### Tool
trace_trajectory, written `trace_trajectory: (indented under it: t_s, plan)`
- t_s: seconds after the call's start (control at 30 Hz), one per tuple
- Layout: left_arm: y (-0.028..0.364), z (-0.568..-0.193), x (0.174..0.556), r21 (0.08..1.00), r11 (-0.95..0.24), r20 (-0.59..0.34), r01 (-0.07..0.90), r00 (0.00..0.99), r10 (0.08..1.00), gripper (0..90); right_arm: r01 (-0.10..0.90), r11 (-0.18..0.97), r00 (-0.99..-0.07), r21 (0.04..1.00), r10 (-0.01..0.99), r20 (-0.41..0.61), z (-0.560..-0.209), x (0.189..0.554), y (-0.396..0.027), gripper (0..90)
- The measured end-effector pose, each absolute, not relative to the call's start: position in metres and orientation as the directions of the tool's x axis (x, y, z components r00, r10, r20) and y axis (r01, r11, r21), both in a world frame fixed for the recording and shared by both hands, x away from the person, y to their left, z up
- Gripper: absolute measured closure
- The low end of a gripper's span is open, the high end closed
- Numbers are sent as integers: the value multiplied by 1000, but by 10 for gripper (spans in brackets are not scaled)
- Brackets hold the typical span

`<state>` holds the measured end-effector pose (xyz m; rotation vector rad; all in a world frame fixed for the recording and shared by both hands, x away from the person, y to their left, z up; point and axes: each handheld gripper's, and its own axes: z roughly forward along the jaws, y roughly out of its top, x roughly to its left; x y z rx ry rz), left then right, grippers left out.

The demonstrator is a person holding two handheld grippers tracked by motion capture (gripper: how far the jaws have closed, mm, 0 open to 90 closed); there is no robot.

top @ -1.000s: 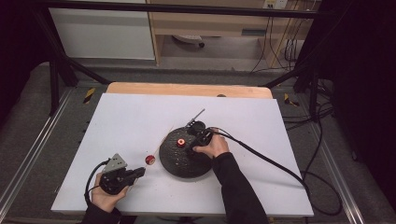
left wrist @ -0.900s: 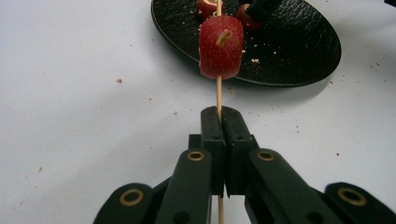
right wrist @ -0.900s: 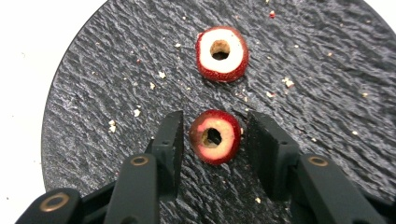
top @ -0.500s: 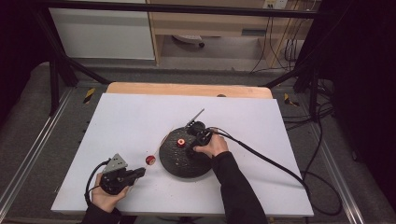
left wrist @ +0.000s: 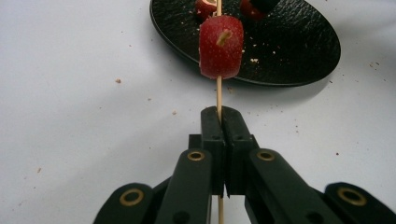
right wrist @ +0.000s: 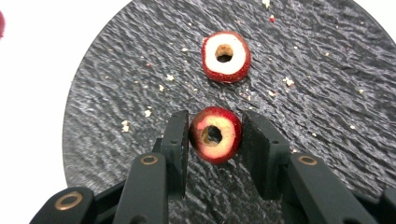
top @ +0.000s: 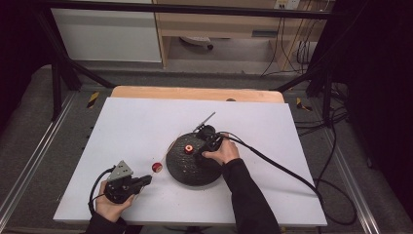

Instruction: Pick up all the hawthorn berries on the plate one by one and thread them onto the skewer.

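Left gripper (left wrist: 219, 116) is clamped on the skewer (left wrist: 218, 95), one fruit slice (left wrist: 221, 46) already threaded, parked on the desk (top: 126, 122) left of the black plate (top: 187, 168). Right gripper (right wrist: 215, 135) jaws have just been closing and now pinch a cored slice (right wrist: 215, 134) on the plate, so pickup looks ready imo. Right gripper view also shows a second slice (right wrist: 226, 57) waiting beyond; high view is too far off to make out the grip.

Left gripper (left wrist: 219, 114) fingers pressed together; right gripper (right wrist: 215, 135) fingers clamped.
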<state>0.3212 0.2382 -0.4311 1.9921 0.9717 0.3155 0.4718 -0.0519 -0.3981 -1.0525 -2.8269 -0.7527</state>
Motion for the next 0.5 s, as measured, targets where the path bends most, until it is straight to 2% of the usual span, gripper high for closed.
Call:
trace_trajectory:
  t_s: [0.5]
  plan:
    - [235,-431,320,800,-316,-133,510,665,735,885,620,565,-757,544,614,224,-379,456,-65,634]
